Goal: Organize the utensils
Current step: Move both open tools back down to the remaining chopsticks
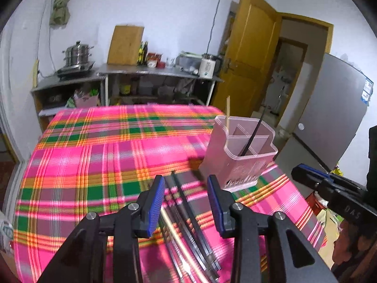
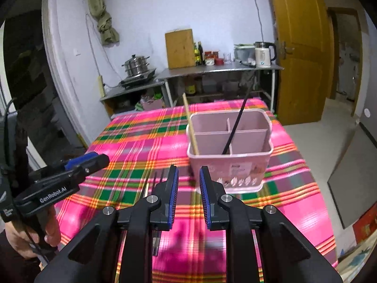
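left tool [image 1: 186,201]: jaws apart, empty, over chopsticks [image 1: 188,210] on counter [image 1: 82,165] | right tool [image 2: 188,191]: parted, empty | holder [image 2: 229,151] near right edge: two sticks

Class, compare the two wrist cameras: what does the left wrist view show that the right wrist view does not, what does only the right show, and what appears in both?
Only the left wrist view shows the loose chopsticks lying full length on the cloth between the left gripper's open fingers.

Only the right wrist view shows a hand gripping the left gripper's handle.

Both show the pink caddy on the plaid tablecloth, holding one wooden chopstick and one black chopstick.
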### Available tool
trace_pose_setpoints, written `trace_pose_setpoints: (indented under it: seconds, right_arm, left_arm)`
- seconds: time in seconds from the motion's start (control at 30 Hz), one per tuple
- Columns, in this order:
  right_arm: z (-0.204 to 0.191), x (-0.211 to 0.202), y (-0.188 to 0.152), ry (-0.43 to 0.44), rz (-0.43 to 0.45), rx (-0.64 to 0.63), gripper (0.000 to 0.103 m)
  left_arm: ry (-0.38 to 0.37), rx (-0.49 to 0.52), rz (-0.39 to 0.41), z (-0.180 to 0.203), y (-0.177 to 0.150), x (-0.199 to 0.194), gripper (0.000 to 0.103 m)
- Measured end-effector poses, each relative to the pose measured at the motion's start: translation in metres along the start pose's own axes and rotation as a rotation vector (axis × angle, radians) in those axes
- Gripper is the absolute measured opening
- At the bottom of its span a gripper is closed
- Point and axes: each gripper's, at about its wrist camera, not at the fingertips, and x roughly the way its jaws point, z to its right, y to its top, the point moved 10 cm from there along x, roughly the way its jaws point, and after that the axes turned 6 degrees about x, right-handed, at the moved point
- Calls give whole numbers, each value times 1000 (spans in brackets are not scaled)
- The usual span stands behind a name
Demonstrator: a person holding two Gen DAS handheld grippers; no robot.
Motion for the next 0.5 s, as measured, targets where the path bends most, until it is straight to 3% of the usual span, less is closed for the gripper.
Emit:
trace_pose_setpoints:
  seconds: [0.27,0.5]
  right_arm:
    - [-8,29,-34,34,-81,-1,19]
    - [-15,55,-57,41,-147,-11,19]
  left_arm:
    - [22,-73,-104,-32,-58,27,37]
    - [37,-73,-201,-38,-97,64,37]
